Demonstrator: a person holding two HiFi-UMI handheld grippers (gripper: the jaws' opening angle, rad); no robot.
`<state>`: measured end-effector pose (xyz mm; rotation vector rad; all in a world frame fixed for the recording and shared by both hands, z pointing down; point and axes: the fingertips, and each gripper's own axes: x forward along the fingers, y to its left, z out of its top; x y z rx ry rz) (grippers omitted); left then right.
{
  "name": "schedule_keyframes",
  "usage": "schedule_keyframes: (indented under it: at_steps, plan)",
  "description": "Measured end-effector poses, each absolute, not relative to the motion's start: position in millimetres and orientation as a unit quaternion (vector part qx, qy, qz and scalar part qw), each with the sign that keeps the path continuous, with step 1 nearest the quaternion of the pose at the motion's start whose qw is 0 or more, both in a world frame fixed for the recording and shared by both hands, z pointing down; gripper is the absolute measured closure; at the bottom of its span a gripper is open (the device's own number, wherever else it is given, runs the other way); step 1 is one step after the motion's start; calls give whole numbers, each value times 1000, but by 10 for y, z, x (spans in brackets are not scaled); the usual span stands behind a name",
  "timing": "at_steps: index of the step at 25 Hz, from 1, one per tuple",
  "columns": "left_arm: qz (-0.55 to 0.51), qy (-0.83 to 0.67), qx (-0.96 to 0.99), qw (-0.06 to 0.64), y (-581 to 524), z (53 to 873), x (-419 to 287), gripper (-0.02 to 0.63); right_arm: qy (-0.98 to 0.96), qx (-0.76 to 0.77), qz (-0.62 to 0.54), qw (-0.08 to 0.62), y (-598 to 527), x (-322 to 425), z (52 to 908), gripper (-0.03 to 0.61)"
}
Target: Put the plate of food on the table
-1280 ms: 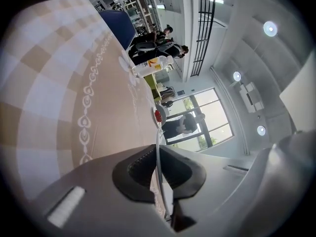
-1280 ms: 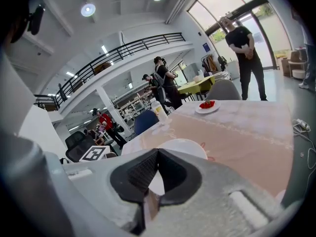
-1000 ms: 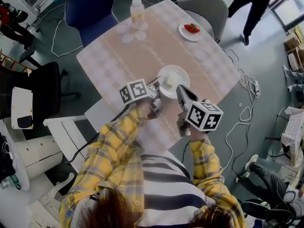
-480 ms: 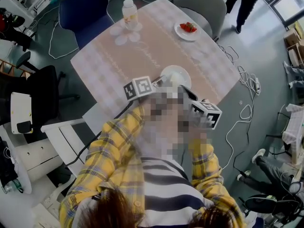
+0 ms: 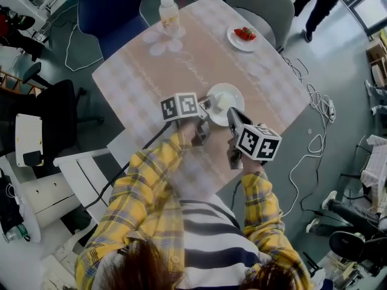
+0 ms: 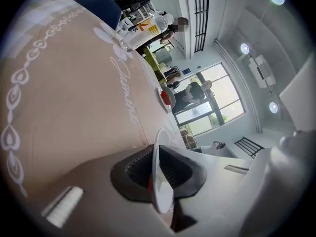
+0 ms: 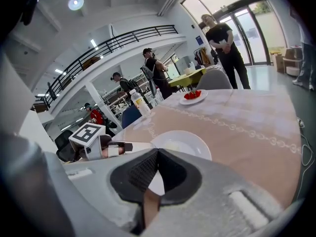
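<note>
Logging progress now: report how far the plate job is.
Done: the plate looks set down on the table. In hand: the left gripper has its rim between its jaws, which are opening. Left: free the rim and back away. The right gripper is shut and empty, beside the plate.

Pale food [image 5: 221, 102] on the plate [image 5: 241, 96], too indistinct for a name.
</note>
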<state>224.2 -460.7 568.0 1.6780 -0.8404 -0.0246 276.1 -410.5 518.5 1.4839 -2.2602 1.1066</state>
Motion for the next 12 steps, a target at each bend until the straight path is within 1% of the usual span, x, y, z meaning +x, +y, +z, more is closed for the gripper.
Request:
schedule_keyframes:
  at_steps: [1,3,6,7,10,12]
  plan:
    - [-2,-357,726,587,-4602,5676,2248,587,-769,504,377,111,-4103,2756,5193,580]
    - [25,-347,742,573,-4584,5668,2262,544,-768,504,379,112,-4097,2750,5204,580]
    - [80,-333,773,534,-4554,5656,2280,497,-767,505,379,114,-4090,2763,5222,580]
    - [100,-333,784,514,-4553,5654,2268,478,-767,505,379,115,-4088,2769,5230,580]
    - [157,-352,811,439,-4603,5635,2153,453,-766,507,379,116,-4078,2785,5250,580]
    - [179,-369,821,396,-4655,5602,2050,454,-765,507,379,116,-4072,2794,5256,580]
